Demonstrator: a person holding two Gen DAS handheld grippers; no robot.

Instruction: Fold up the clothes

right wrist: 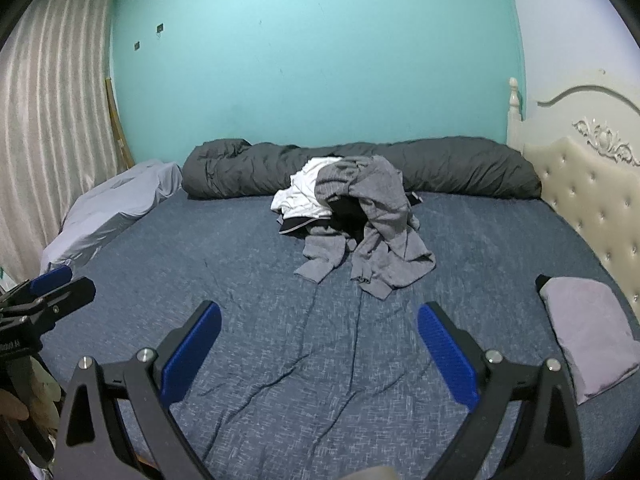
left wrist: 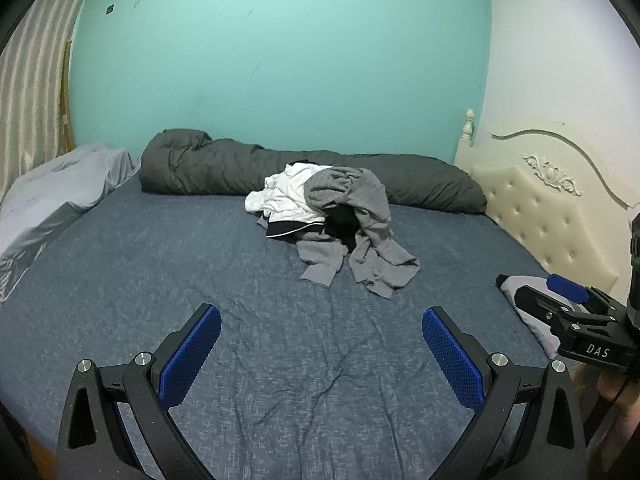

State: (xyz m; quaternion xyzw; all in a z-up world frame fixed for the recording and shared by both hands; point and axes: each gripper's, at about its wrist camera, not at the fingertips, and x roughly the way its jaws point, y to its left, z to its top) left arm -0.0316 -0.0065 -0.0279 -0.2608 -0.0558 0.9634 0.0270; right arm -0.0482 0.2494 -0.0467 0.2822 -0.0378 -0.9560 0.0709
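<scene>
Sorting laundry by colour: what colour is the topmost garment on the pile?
Grey garment, clearest in the right wrist view.

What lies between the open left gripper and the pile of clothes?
Only bare, wrinkled blue bedsheet separates left gripper from clothes pile, per the left wrist view.

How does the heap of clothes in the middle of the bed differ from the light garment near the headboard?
The heap of clothes is crumpled, with grey, white and black pieces tangled together; the folded garment is a single pale piece lying flat. The heap sits mid-bed against the dark rolled duvet; the folded one lies near the headboard. Both rest on the blue sheet.
</scene>
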